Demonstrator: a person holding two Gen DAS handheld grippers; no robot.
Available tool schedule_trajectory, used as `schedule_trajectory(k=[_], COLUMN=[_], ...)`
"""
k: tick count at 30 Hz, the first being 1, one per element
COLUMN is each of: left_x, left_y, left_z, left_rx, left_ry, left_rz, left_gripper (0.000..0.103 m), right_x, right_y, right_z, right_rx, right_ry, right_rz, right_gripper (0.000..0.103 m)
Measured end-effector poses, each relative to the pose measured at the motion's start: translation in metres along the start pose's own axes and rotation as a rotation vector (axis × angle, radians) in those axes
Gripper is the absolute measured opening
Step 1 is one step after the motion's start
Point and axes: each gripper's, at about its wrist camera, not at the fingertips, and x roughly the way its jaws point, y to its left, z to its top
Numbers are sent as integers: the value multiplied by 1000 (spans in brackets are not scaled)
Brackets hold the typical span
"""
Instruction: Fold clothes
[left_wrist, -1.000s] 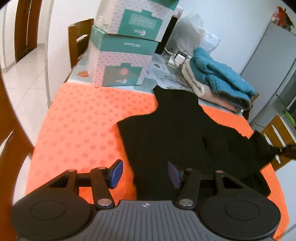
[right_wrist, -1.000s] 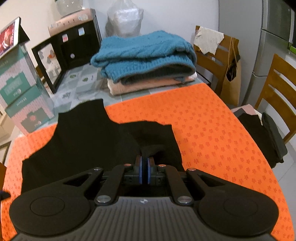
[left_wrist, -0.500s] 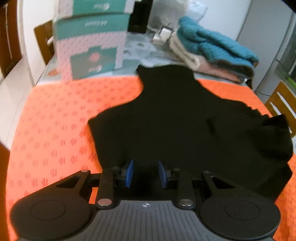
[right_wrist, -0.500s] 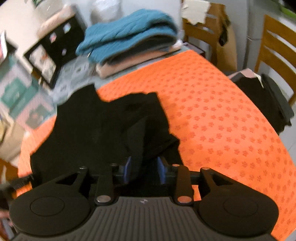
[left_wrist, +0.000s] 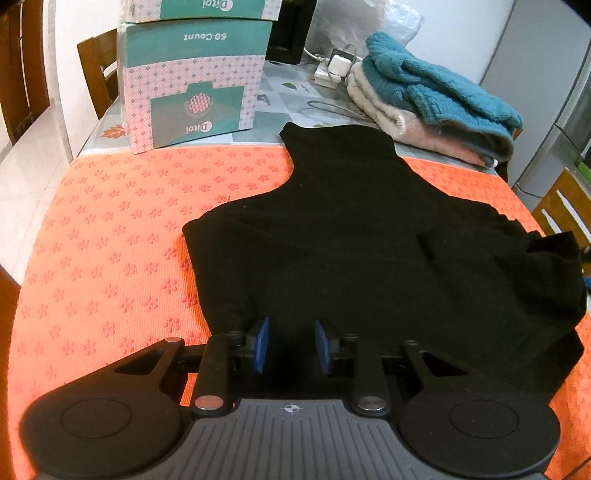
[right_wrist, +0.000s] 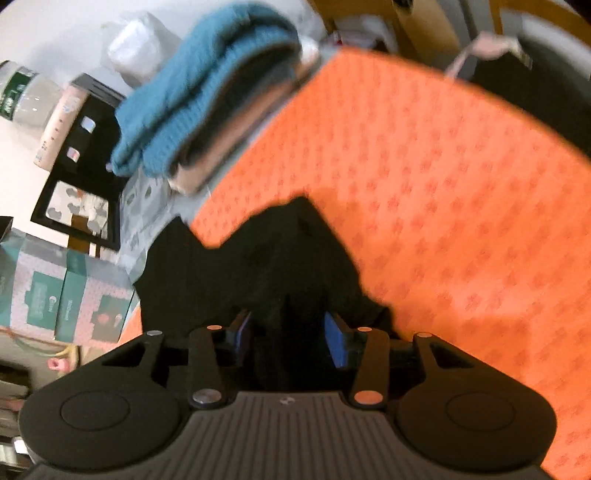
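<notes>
Closest in the left view, the left hand-held gripper (left_wrist: 291, 345) has its two blue pads a little way apart, with a gap between them. They sit over the near edge of the black top (left_wrist: 351, 236), and nothing is pinched between them. The black cloth is so dark that I cannot tell if the pads touch it.

The right hand-held gripper (right_wrist: 291, 341) is tilted, and its view is blurry. Its pads are spread apart too, with a bunched part of the black top (right_wrist: 280, 254) between them. I cannot tell if they touch it.

The black top lies spread flat on the orange mat (left_wrist: 110, 229) that covers the surface, with its neck pointing away. Its right side is folded over and lumpy, and the folds are hard to see.

Past the neck sits a pile of folded sweaters (left_wrist: 436, 107), blue on top and pink below. To the left are two stacked tissue boxes (left_wrist: 192, 77), with the top one cut off. Behind them a white charger (left_wrist: 337, 63) lies by a plastic bag (left_wrist: 395, 22).
</notes>
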Motion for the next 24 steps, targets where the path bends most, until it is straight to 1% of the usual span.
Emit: schedule_trajectory(k=[1, 2, 4, 5, 7, 10, 11, 12, 15, 18, 21, 24], left_x=[0, 0, 0, 0, 0, 0, 0, 0, -1, -1, -1, -6], left_y=[1, 2, 4, 5, 6, 9, 10, 11, 14, 15, 19, 24], left_z=[0, 0, 0, 0, 0, 0, 0, 0, 1, 1, 3, 6], left_rx=[-8, -15, -31, -38, -54, -77, -85, -92, -113, -123, -151, -214], left_ry=[0, 0, -1, -1, -1, -1, -2, -2, -2, 1, 9, 11], left_rz=[-3, -6, -12, -16, -22, -31, -34, -37, -46, -51, -63, -80], left_gripper=[31, 31, 31, 31, 31, 31, 31, 31, 31, 31, 31, 32], right_x=[4, 7, 15, 11, -11, -44, -49, -49, -42, -33, -33, -40], right_y=[-1, -1, -3, -1, 6, 14, 14, 12, 5, 5, 23, 53], right_z=[0, 0, 0, 2, 6, 14, 15, 13, 4, -9, -21, -31], right_rx=[13, 26, 52, 56, 48, 34, 26, 21, 9, -38, -150, -317], right_ry=[11, 22, 44, 21, -77, -222, -246, -252, -236, -216, -233, -264], right_rz=[9, 17, 35, 52, 95, 123, 107, 82, -7, -88, -136, -154], right_gripper=[15, 7, 5, 5, 4, 4, 4, 4, 4, 4, 4, 4])
